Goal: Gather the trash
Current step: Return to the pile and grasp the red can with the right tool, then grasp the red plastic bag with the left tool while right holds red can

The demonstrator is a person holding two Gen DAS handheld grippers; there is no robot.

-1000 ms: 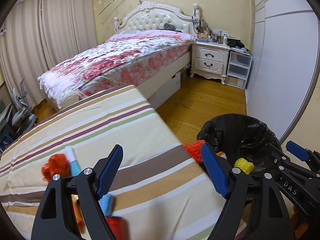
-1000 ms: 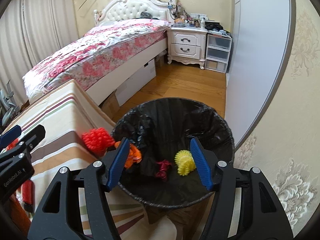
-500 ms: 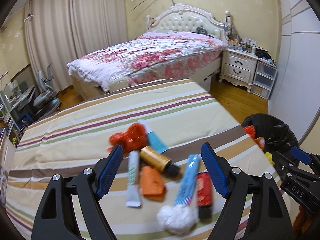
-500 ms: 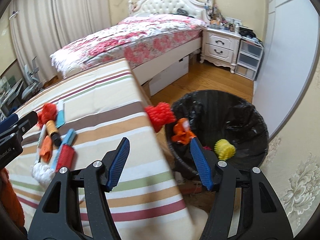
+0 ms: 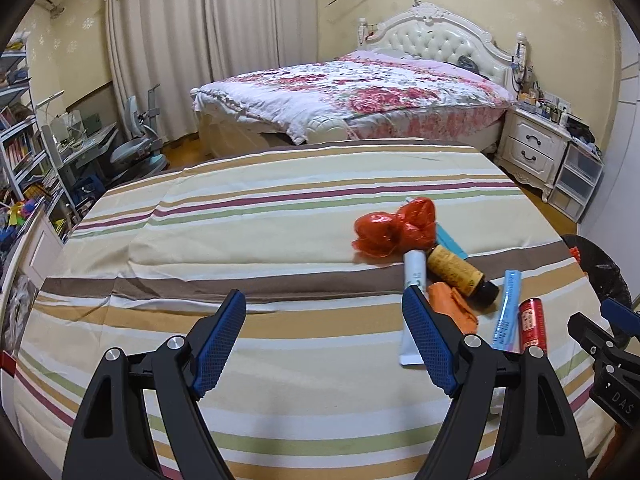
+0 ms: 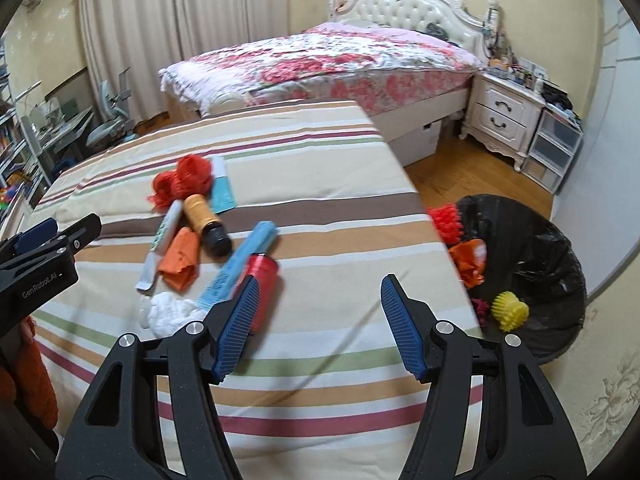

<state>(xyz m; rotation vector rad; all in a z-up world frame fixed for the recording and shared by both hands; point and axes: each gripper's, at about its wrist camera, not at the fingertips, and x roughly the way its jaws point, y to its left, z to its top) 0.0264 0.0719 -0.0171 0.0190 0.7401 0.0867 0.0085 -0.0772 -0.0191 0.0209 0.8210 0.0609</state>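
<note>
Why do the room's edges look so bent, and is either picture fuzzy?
Both views come through fisheye lenses: the curtains bow and dark corners frame each picture. The left wrist view is fairly crisp; the right wrist view is softly smeared, most plainly on the red can and the bed.

Bare striped cloth (image 5: 248, 240) left of the trash pile (image 5: 452, 272).

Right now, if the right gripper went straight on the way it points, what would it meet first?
Probably the bare striped cloth: nothing lies between the open fingers of the right gripper. The red can sits just beside its left finger, so it may get brushed. Depth is hard to judge.
</note>
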